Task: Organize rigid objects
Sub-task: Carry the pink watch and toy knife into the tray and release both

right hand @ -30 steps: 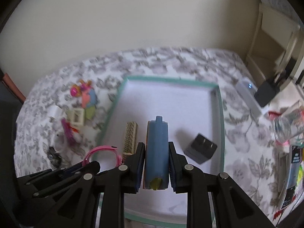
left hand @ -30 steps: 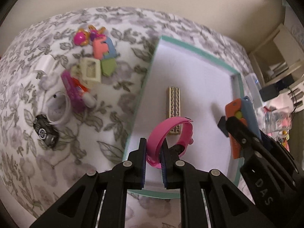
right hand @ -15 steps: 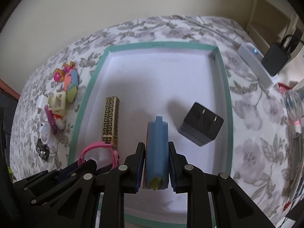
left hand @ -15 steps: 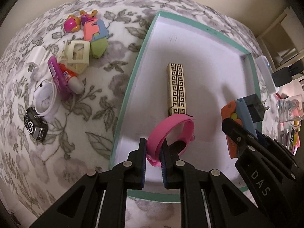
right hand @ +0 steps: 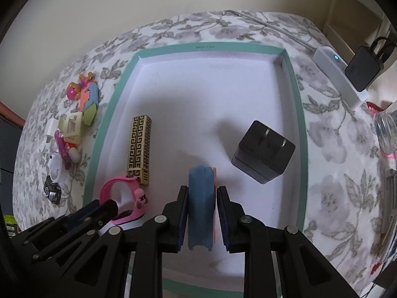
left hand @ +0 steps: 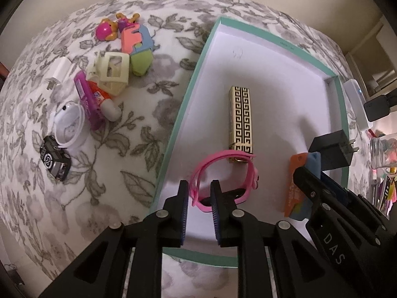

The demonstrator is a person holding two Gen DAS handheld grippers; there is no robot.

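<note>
My left gripper (left hand: 198,186) points down into the white, teal-rimmed tray (left hand: 181,114). Its jaws are opening. The pink wristband (left hand: 223,171) stands between them on the tray floor, and the pads no longer press it. Its far side touches the near end of the gold patterned box (left hand: 240,119). My right gripper (right hand: 201,191) is shut on a blue and orange block (right hand: 200,186) held low over the tray floor, beside the black plug adapter (right hand: 263,151). The right wrist view also shows the wristband (right hand: 116,186) at lower left.
Left of the tray, on the floral cloth (left hand: 139,159), lies a pile of small things: a cream clip (left hand: 113,74), foam letters (left hand: 135,39), a purple comb (left hand: 88,104), a white round case (left hand: 68,126), a black key fob (left hand: 54,161). A white power strip (right hand: 340,74) lies right.
Both grippers have sunk toward the tray floor. The left jaws have parted and let go of the pink wristband, which now rests on the tray. The right grip is unchanged.
</note>
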